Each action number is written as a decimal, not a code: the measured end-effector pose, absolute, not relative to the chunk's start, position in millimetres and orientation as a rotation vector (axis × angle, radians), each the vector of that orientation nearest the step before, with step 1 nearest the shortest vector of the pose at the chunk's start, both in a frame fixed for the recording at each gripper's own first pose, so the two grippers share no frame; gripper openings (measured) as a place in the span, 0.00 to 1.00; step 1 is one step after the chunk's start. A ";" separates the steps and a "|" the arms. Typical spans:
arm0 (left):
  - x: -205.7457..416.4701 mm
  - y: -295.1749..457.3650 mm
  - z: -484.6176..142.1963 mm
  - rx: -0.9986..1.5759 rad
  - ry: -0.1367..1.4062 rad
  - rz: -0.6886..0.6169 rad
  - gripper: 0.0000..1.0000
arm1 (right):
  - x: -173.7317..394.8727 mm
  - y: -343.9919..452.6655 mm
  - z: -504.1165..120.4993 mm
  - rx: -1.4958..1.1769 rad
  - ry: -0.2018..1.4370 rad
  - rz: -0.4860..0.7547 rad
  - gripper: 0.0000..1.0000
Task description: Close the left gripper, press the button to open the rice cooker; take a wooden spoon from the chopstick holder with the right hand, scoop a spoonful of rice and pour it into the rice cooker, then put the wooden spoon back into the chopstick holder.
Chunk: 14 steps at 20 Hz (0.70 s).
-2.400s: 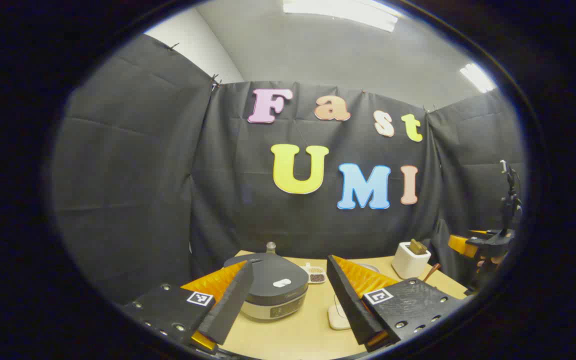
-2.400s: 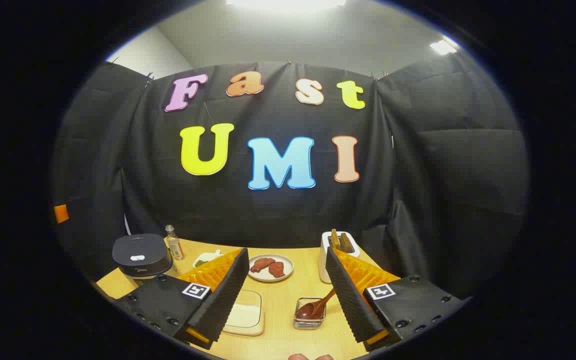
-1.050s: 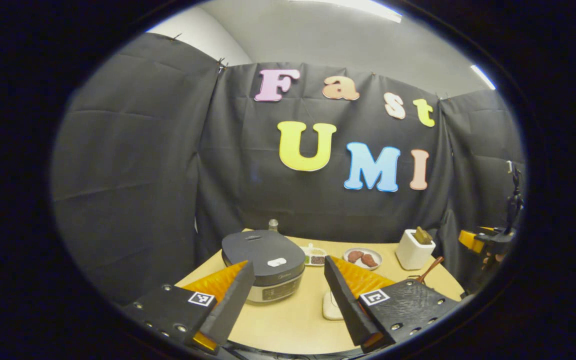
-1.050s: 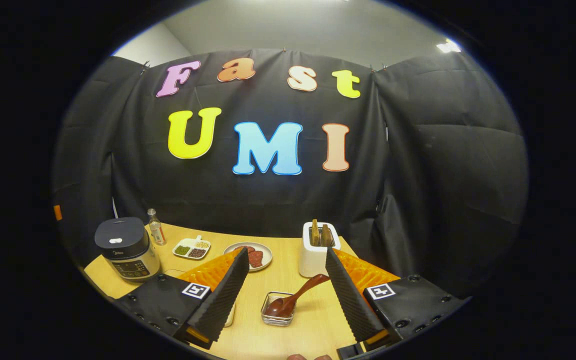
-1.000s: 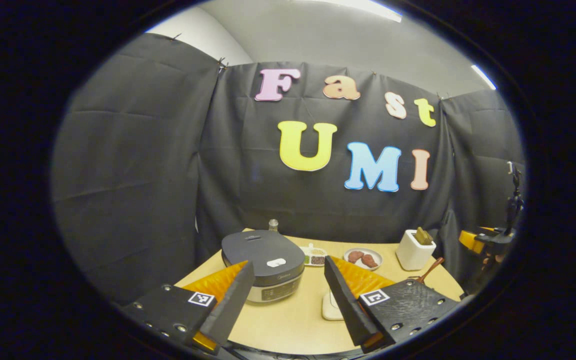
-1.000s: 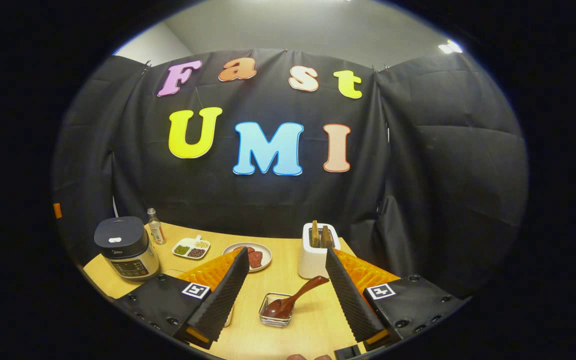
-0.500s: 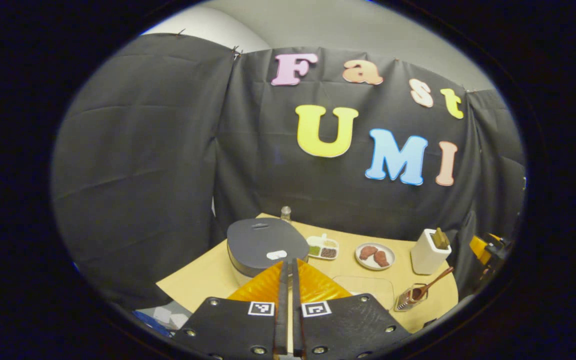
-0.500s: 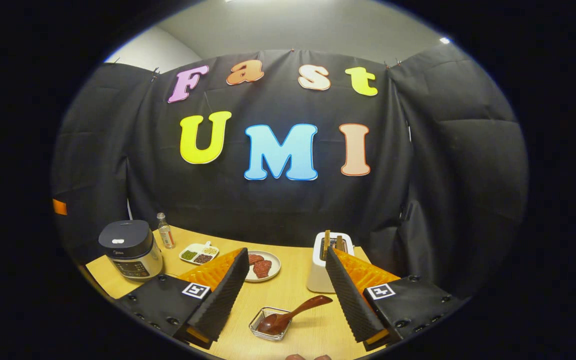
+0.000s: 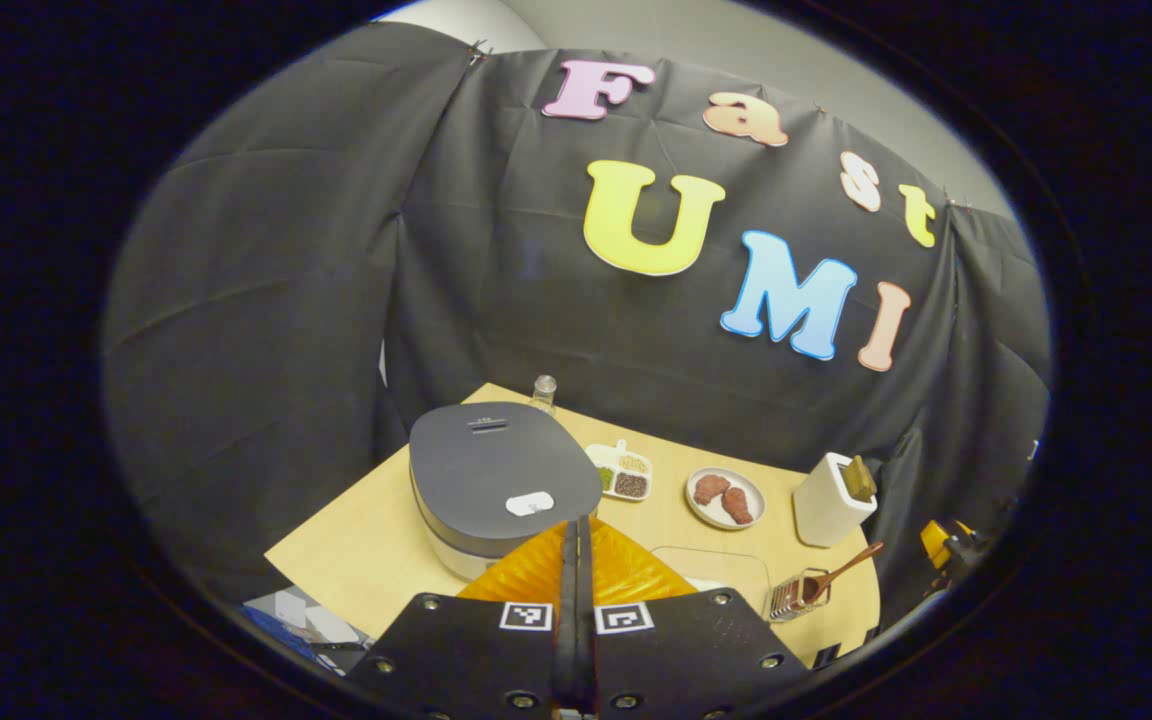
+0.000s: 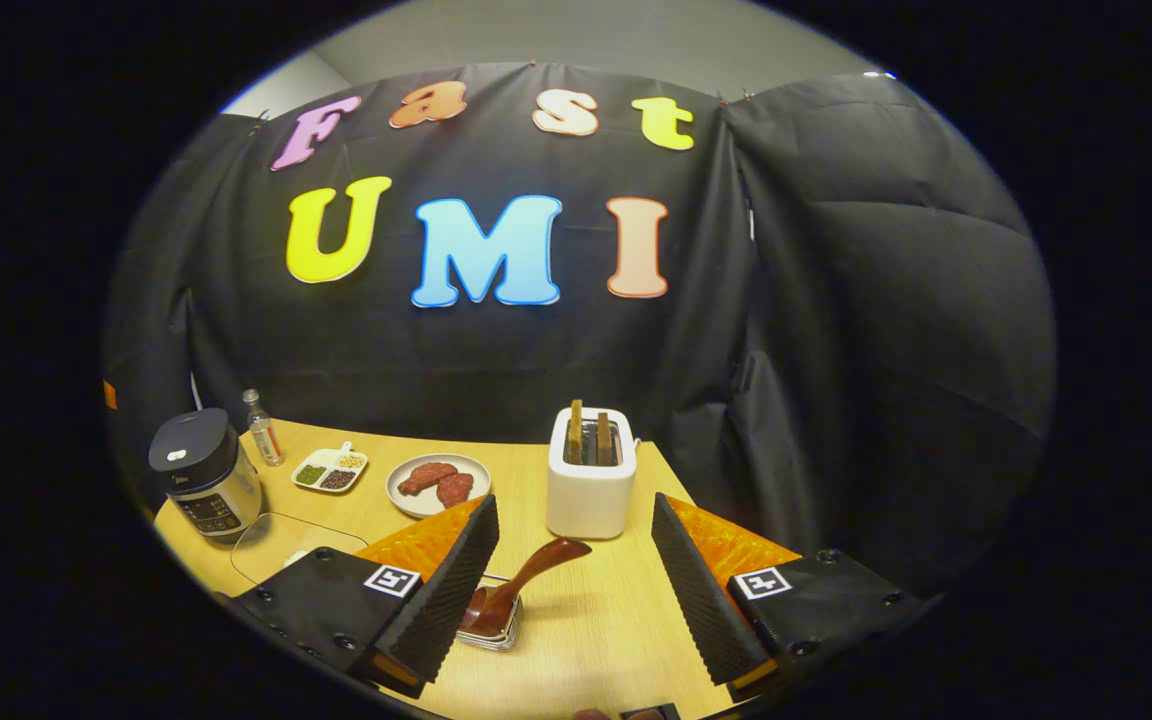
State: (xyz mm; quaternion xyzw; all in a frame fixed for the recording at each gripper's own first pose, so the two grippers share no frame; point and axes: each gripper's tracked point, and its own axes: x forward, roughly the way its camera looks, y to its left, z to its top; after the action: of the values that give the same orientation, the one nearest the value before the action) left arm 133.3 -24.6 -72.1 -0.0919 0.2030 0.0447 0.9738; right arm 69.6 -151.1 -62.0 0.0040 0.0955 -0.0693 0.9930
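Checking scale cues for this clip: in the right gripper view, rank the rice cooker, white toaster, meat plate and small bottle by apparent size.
1. White toaster, though it sits nearest the camera.
2. Rice cooker.
3. Meat plate.
4. Small bottle.

My left gripper view looks down from above and just in front of the rice cooker (image 9: 501, 470), close over its lid, facing the back wall with a tilt; the tabletop (image 9: 376, 540) stretches away rightward from the cooker. My right gripper view sits lower and well to the right of the rice cooker (image 10: 198, 478), which is small and far at its left edge, and it faces the same wall nearly level. Both views share the cooker, the plate (image 9: 725, 497) (image 10: 437, 484) and the white holder (image 9: 829, 500) (image 10: 591, 470) beyond it.
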 end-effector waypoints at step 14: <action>255.7 9.1 -194.7 -0.179 0.731 -0.139 0.01 | 6.0 -105.5 -65.1 0.102 0.246 -0.440 0.98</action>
State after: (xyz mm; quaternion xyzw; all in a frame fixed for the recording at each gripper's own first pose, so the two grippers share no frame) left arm 255.7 9.1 -194.7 -0.0875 0.3564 -0.0676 0.9278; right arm 6.0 -105.5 -65.1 0.0506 0.1217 -0.2174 0.9671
